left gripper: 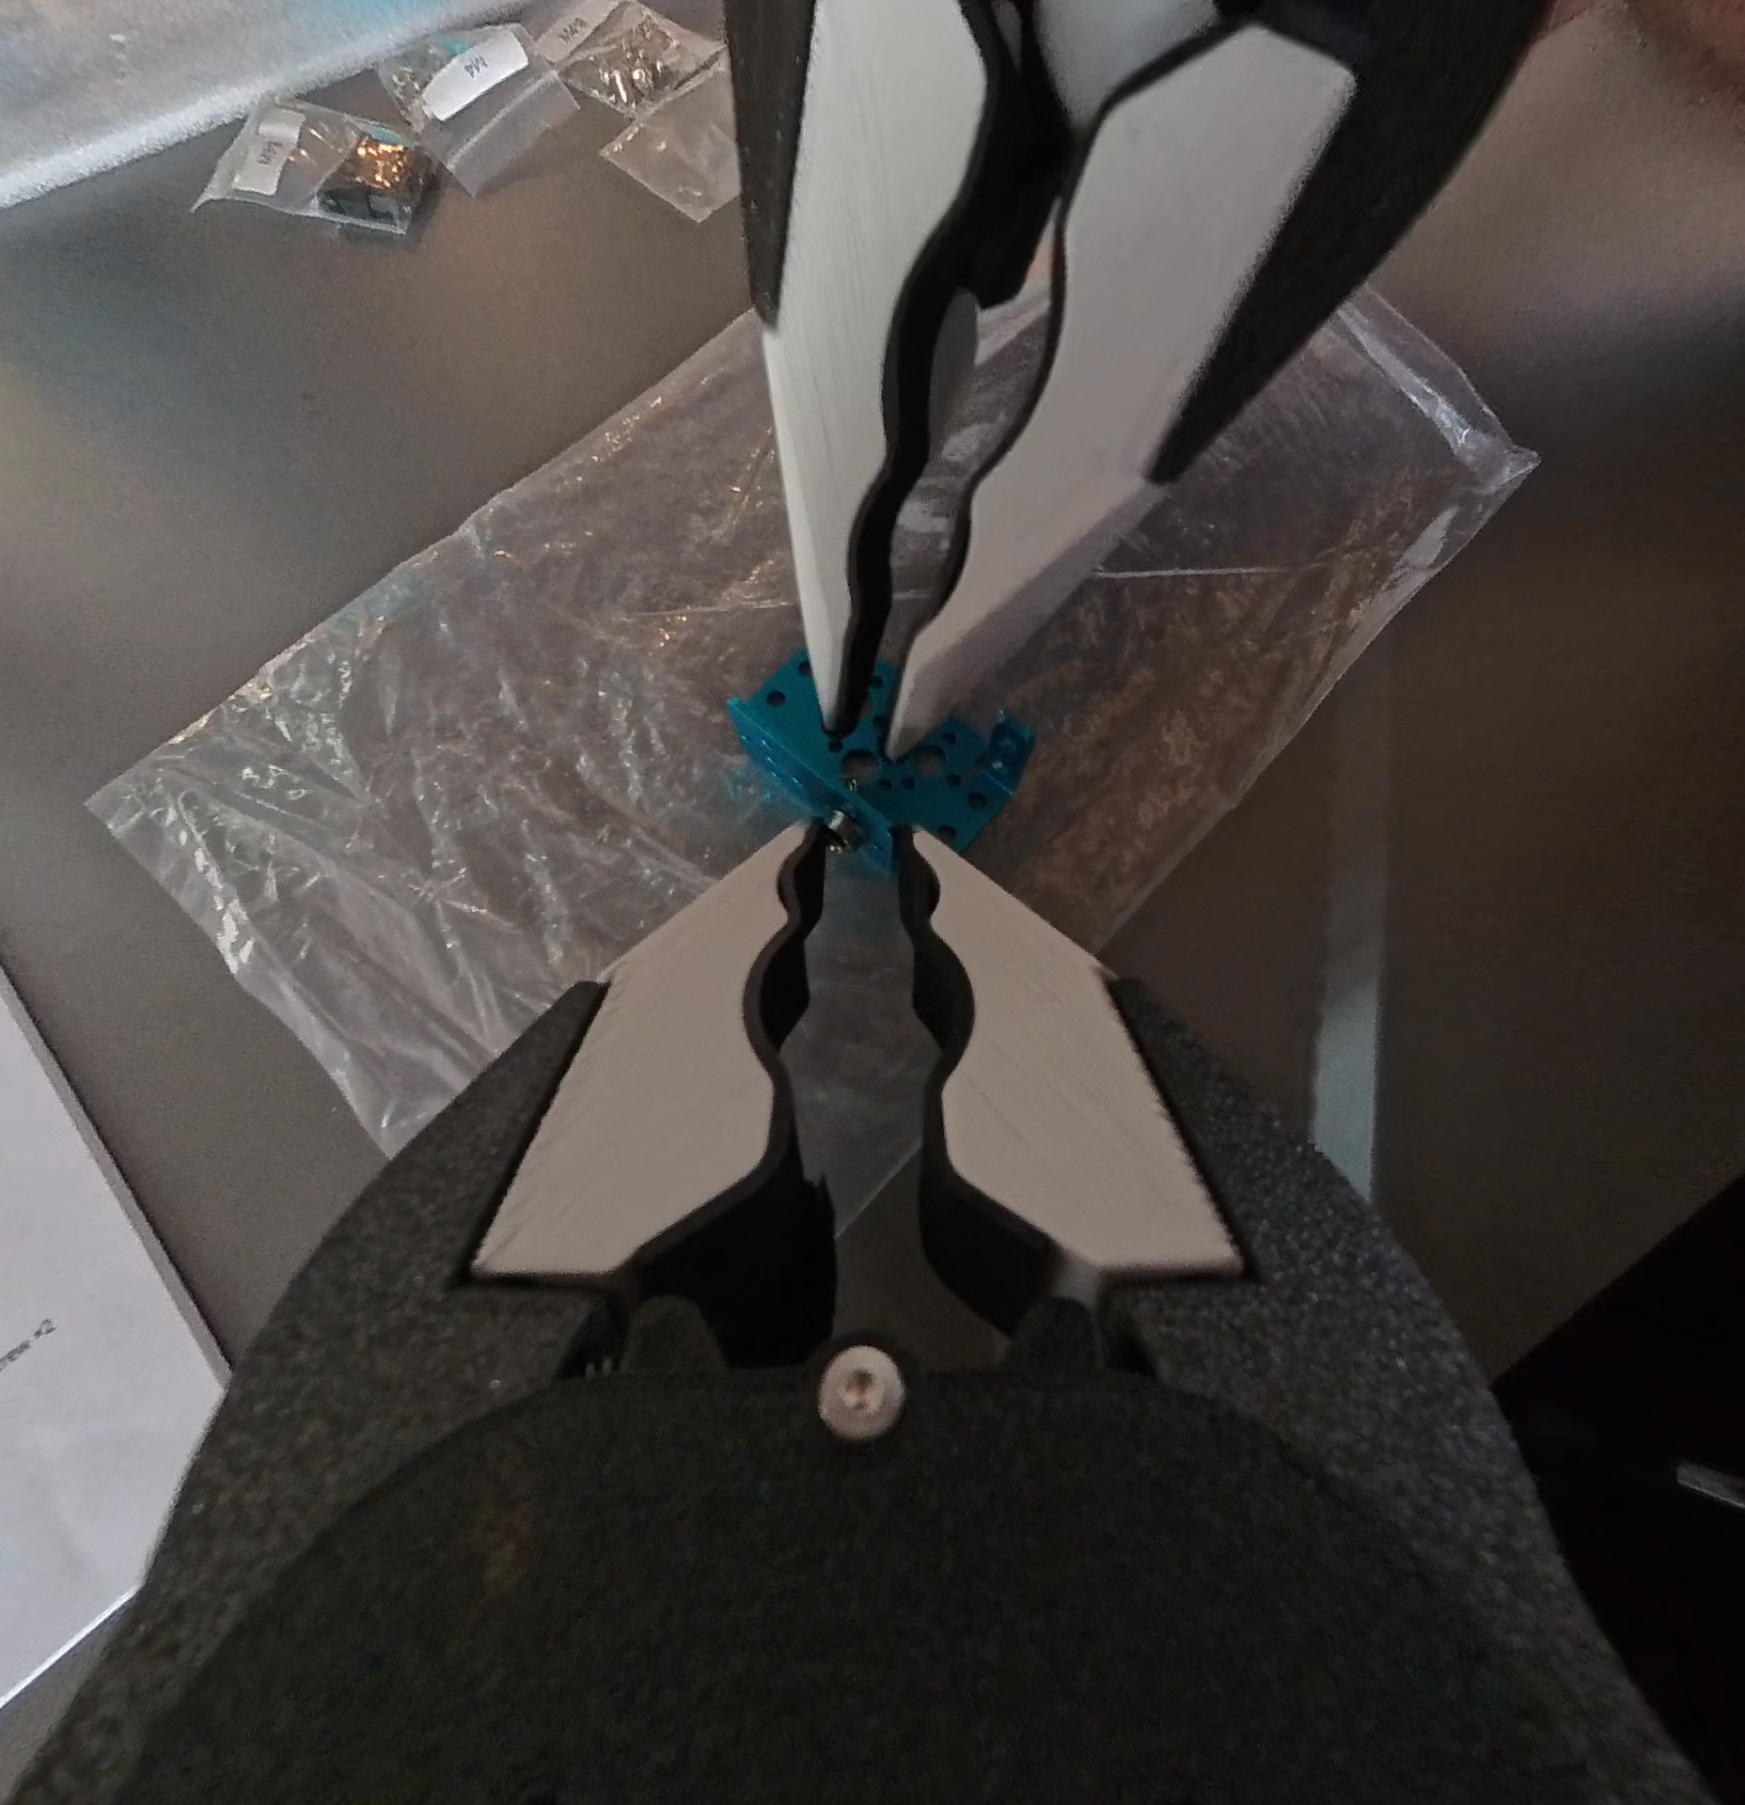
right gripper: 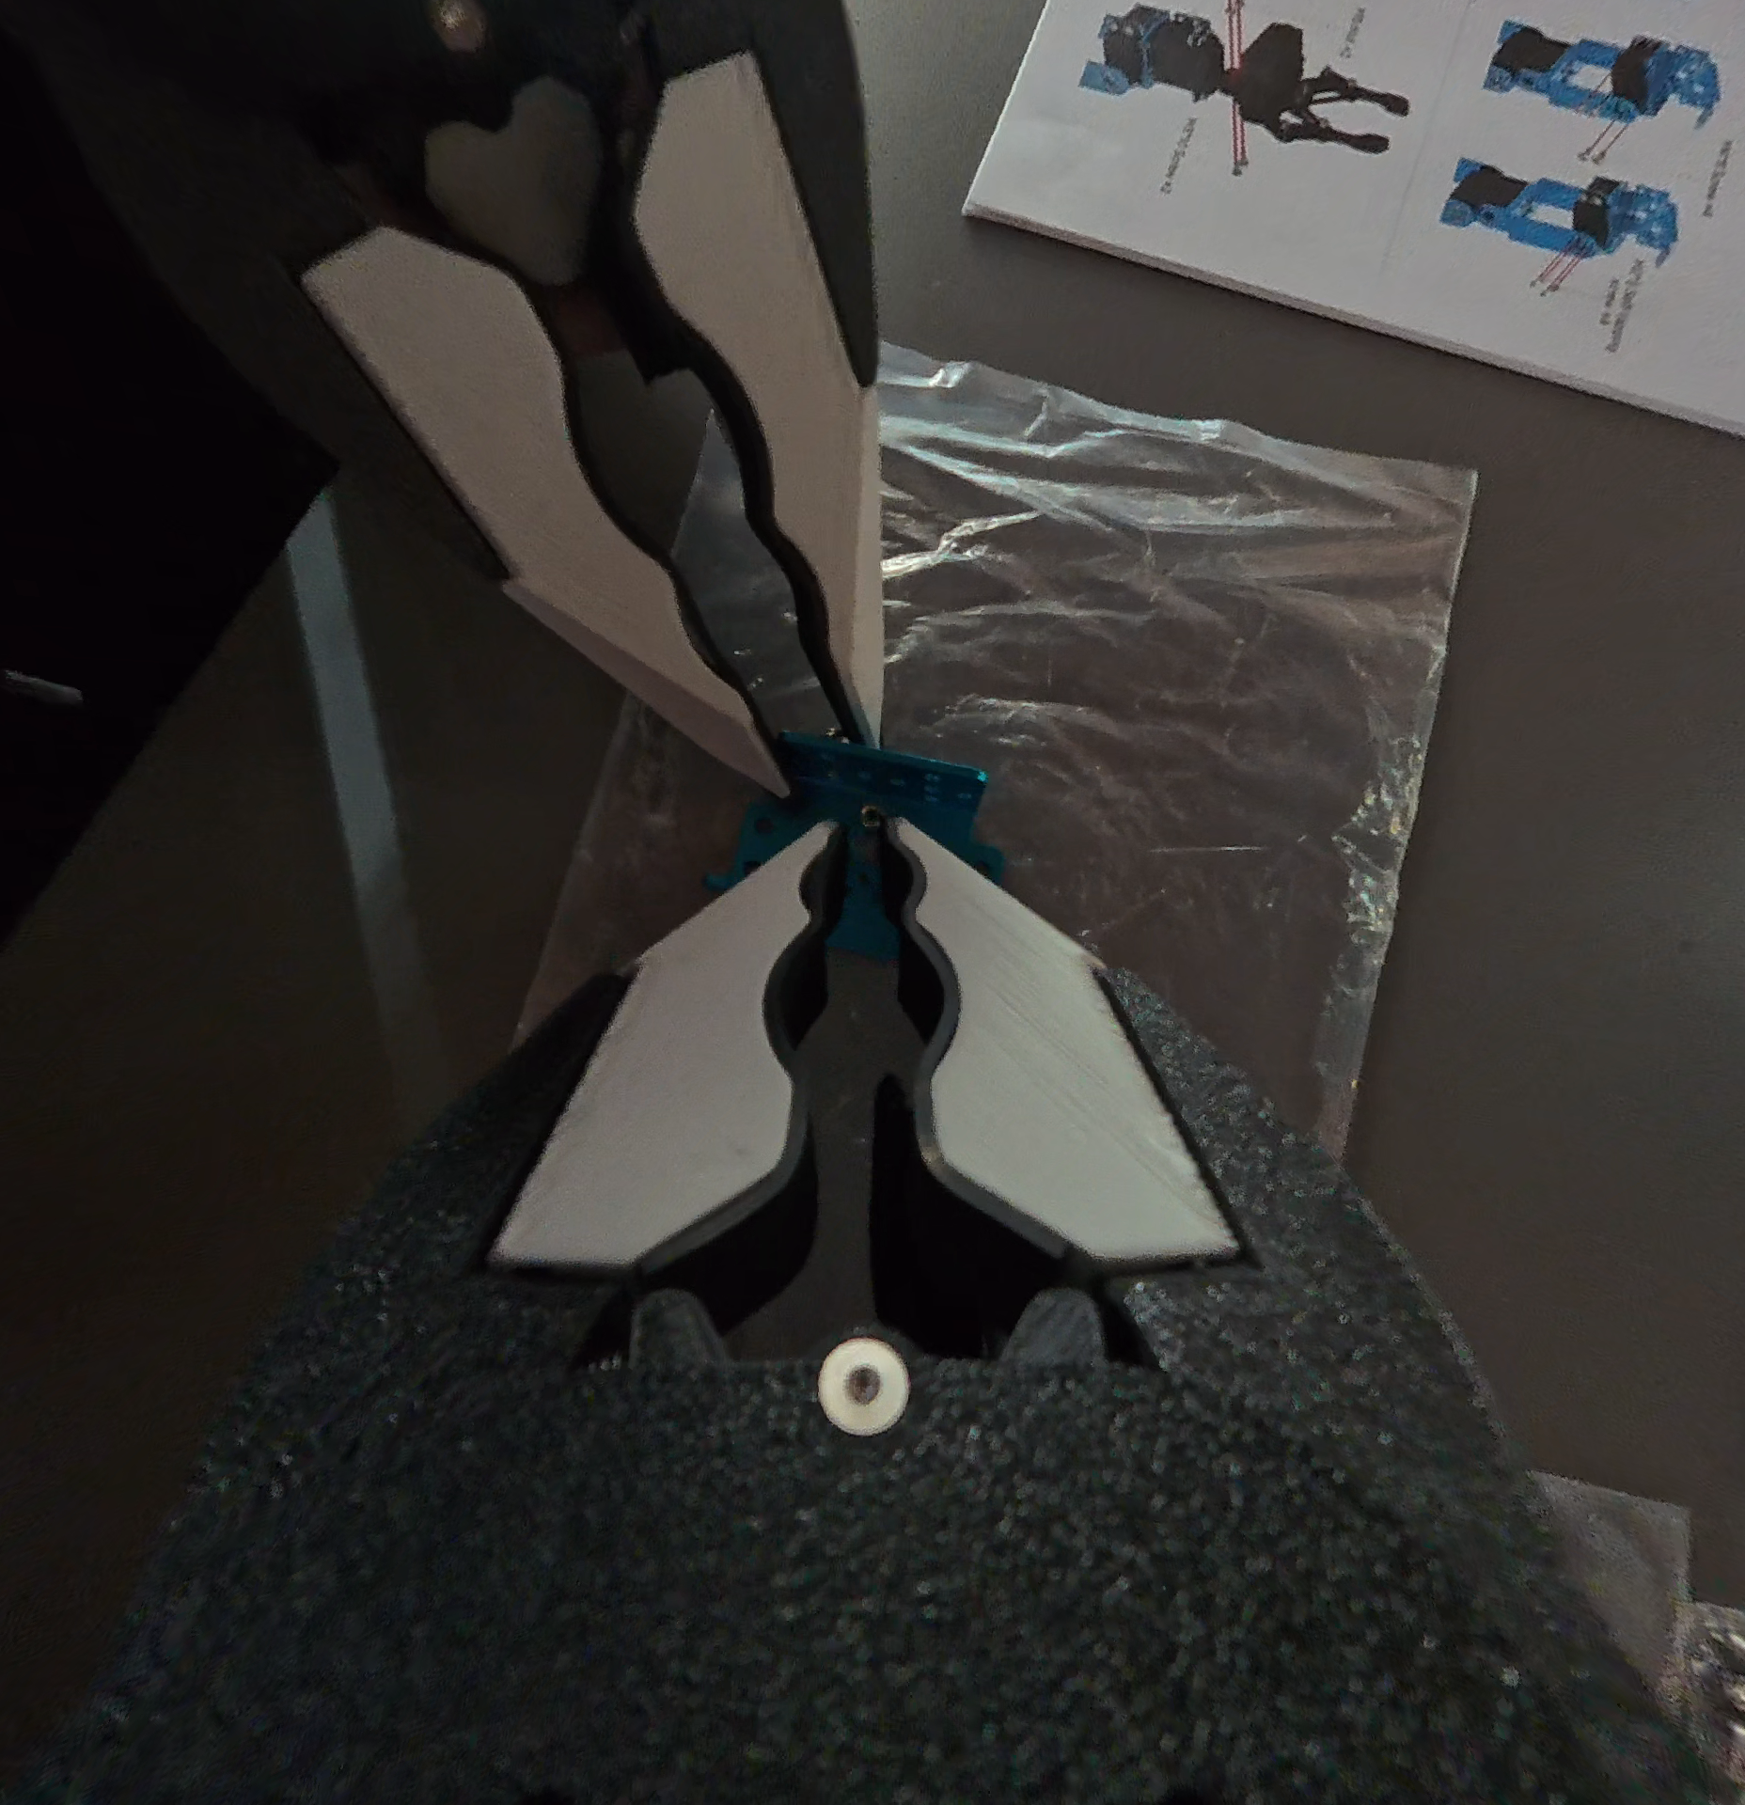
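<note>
Both hand-held grippers meet nose to nose over a small blue bracket, an anodised-looking metal piece bent into flanges and full of round holes, with a tiny silver screw poking out of its near edge. The left hand-held gripper has its white, wavy-edged fingers narrowed down on that near flange, tips pinching the metal right by the screw, so it's closed on the bracket. The right hand-held gripper comes in from the opposite side, and its tips are squeezed onto a thin upright flange of the same bracket, with only a sliver of gap farther back between the scalloped black liners. Both tools have grainy, pebbled black bodies with a shiny round fastener in the middle. The bracket sits just above or on a big crinkly clear plastic bag lying flat on the smooth dark grey desk; can't tell if it actually touches. Off at the far edge are several little zip bags of hardware with white labels, and a white printed instruction sheet with blue and black diagrams lies beside the big bag.
</note>
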A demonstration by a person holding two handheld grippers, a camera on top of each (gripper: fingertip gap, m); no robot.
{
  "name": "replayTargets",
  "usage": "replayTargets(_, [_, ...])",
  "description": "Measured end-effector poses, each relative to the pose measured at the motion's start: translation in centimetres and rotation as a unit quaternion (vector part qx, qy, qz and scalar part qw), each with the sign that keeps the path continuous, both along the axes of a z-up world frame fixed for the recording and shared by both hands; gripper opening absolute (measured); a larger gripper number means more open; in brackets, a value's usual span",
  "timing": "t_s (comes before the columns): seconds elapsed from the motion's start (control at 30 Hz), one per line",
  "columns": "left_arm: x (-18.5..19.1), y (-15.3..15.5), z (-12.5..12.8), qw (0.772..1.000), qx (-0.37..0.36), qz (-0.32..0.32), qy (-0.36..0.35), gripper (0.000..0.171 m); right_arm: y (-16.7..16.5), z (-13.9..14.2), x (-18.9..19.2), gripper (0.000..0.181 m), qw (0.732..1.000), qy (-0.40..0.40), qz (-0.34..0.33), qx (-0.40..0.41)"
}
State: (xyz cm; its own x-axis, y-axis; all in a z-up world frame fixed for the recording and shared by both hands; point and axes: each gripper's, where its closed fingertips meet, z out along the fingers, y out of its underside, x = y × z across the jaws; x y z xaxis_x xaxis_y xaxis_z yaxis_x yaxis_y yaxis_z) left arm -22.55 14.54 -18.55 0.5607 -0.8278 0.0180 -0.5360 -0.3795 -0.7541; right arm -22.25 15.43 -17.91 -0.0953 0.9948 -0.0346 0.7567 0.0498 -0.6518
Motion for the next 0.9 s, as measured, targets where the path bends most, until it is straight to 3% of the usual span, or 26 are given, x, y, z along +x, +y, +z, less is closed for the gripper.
replayTargets(0.17, [0.0,0.0,0.1,1.000,0.001,0.000,0.000,0.014,0.0,-0.9,-0.5,0.012,0.999,-0.029,0.001,0.028])
replayTargets(0.47, [0.0,0.0,0.0,1.000,0.002,0.000,0.003,0.014,-0.2,-1.2,-0.6,0.002,0.999,-0.035,-0.004,0.006])
replayTargets(0.9, [-0.3,-0.1,0.5,0.993,-0.085,0.007,-0.077,0.013,-0.3,1.3,-0.8,0.000,0.999,0.046,0.002,-0.028])
